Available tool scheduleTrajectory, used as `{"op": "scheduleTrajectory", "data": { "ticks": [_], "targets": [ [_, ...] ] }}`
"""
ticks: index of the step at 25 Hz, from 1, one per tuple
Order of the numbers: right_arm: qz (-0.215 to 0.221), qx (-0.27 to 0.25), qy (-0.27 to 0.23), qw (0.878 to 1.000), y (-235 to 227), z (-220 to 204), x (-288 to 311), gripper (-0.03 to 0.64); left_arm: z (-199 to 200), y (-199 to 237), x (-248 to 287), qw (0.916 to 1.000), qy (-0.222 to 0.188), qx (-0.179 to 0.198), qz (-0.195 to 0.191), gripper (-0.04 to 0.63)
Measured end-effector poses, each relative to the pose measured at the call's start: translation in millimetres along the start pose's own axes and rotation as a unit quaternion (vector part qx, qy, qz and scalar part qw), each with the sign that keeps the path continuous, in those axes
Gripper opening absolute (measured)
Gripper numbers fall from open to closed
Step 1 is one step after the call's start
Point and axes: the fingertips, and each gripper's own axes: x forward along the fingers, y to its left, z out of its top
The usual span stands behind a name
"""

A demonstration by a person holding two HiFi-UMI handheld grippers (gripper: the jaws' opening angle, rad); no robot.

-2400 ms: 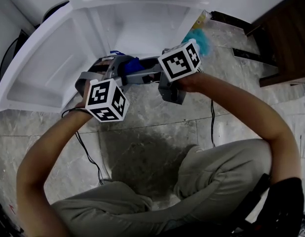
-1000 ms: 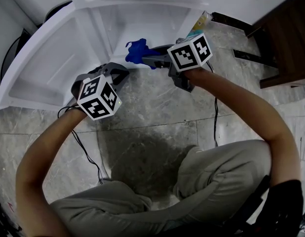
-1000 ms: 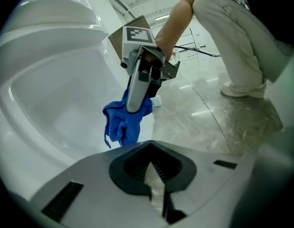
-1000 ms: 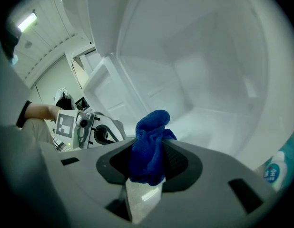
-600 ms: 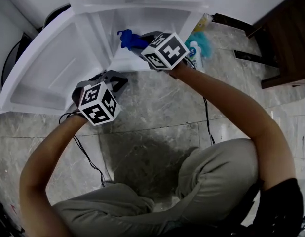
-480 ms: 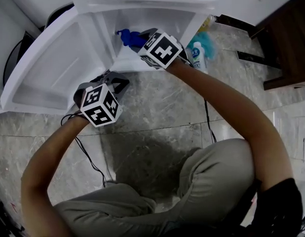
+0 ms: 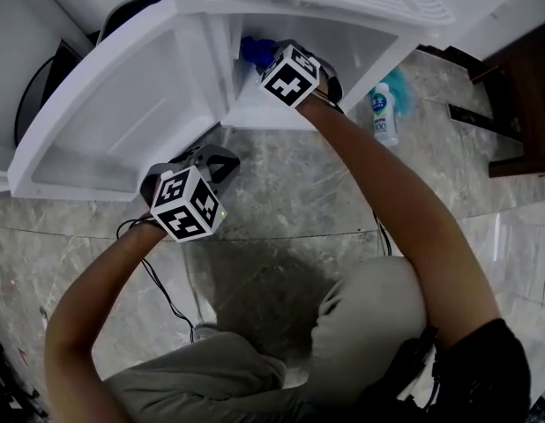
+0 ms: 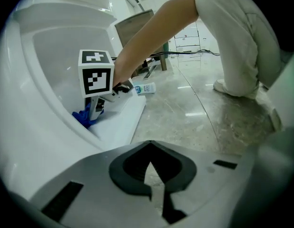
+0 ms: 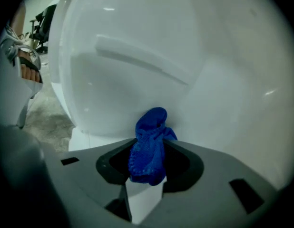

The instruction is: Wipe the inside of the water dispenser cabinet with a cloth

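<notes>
The white water dispenser cabinet (image 7: 272,113) stands with its door (image 7: 105,122) swung out to the left. My right gripper (image 9: 148,161) reaches into the cabinet, shut on a bunched blue cloth (image 9: 149,146). The cloth's tip is close to the white inner wall (image 9: 137,56); I cannot tell whether it touches. In the head view the cloth (image 7: 255,49) shows just beyond the right gripper's marker cube (image 7: 290,73). My left gripper (image 8: 149,172) is shut and empty. It hovers low over the stone floor next to the door's lower edge (image 7: 218,159).
A white plastic bottle (image 7: 381,117) lies on the floor right of the cabinet, beside something teal (image 7: 403,86). Dark wooden furniture (image 7: 528,86) stands at the far right. A black cable (image 7: 162,280) trails across the marble floor by the person's knees.
The right gripper rolled and carried the blue cloth from in front of the opening into the cabinet. The left gripper sank a little and stayed shut.
</notes>
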Motion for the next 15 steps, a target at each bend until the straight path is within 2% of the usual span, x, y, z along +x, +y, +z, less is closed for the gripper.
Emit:
{"op": "scheduleTrajectory", "data": {
  "ticks": [6, 10, 13, 15],
  "targets": [
    [0.000, -0.026, -0.012, 1.000, -11, 3, 26, 0.129, -14, -8, -2, 0.9998, -0.003, -0.016, -0.014, 0.003],
    [0.005, 0.017, -0.020, 1.000, -19, 9, 36, 0.138, -19, -4, -2, 0.9994, -0.007, -0.032, -0.012, 0.003],
    [0.007, 0.006, -0.016, 1.000, -17, 12, 36, 0.138, -22, -7, -2, 0.9991, -0.008, -0.040, -0.012, 0.003],
    [0.023, -0.002, -0.018, 1.000, -11, 12, 33, 0.138, -23, -11, -2, 0.9992, -0.008, -0.037, -0.016, 0.003]
  ]
}}
